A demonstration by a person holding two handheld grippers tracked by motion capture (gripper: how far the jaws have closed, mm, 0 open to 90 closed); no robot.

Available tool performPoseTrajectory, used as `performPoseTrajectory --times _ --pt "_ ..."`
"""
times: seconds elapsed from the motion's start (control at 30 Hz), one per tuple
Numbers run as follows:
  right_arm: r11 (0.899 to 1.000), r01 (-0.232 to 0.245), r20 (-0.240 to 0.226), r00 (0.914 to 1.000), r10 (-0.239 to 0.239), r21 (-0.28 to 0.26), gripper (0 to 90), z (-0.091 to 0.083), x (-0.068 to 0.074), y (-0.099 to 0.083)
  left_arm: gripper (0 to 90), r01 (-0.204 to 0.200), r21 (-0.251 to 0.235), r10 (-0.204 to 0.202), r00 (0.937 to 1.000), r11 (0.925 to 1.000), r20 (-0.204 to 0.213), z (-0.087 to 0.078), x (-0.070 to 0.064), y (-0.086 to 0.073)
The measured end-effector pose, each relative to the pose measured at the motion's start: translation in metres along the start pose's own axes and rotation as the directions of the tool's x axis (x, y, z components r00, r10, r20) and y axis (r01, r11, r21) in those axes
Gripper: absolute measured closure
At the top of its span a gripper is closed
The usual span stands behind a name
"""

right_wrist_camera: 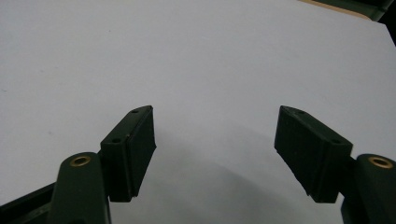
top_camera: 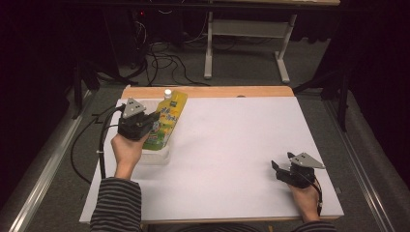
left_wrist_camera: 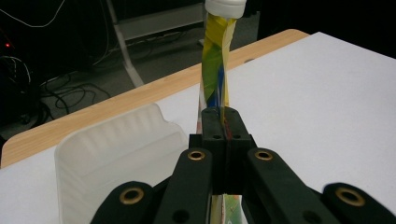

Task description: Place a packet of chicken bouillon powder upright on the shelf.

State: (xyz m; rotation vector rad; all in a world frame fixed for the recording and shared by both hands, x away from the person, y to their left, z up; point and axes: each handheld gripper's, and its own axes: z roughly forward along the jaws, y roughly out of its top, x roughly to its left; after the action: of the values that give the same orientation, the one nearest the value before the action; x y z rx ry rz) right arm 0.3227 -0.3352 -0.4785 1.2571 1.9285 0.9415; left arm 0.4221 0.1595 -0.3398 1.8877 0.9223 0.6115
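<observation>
Yellow and green printed film makes up the refill pouch (top_camera: 167,123), a flat soft pack with a white screw cap (top_camera: 167,93) at its far end, and the left gripper (top_camera: 145,126) has its jaws pressed together on the pouch's thin edge, pinching it at the near-left part of the table (top_camera: 232,159). The pouch hangs over a clear plastic tray (top_camera: 157,153), the cap pointing to the table's far edge; whether its lower end touches the tray I cannot tell. Judging from this, the step is to carry or set the pouch relative to the tray, and it would go best with a firm pinch and slow movement, since the limp film twists, as the left gripper view (left_wrist_camera: 215,70) shows, and may swing or slip. Near the right corner the right gripper (top_camera: 285,169) rests low over bare white surface, its jaws spread wide and empty.
</observation>
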Motion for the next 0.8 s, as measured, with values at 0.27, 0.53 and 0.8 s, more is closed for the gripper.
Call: performPoseTrajectory --times 0.27,0.53,0.8 --pt "1.0 0.003 0.001 1.0 -0.003 0.006 29.7 0.0 0.0 0.0 90.0 0.011 0.005 -0.011 0.9999 0.9999 0.003 0.001 0.003 -0.01" --pt "1.0 0.008 0.002 1.0 -0.008 0.011 29.7 0.0 0.001 0.0 90.0 -0.01 0.041 0.009 0.9998 0.9991 0.017 -0.007 0.007 -0.016" --pt "1.0 0.004 0.002 1.0 -0.004 0.009 29.7 0.0 0.001 0.0 90.0 -0.004 0.084 0.003 0.9999 0.9965 0.014 -0.014 0.012 -0.017"
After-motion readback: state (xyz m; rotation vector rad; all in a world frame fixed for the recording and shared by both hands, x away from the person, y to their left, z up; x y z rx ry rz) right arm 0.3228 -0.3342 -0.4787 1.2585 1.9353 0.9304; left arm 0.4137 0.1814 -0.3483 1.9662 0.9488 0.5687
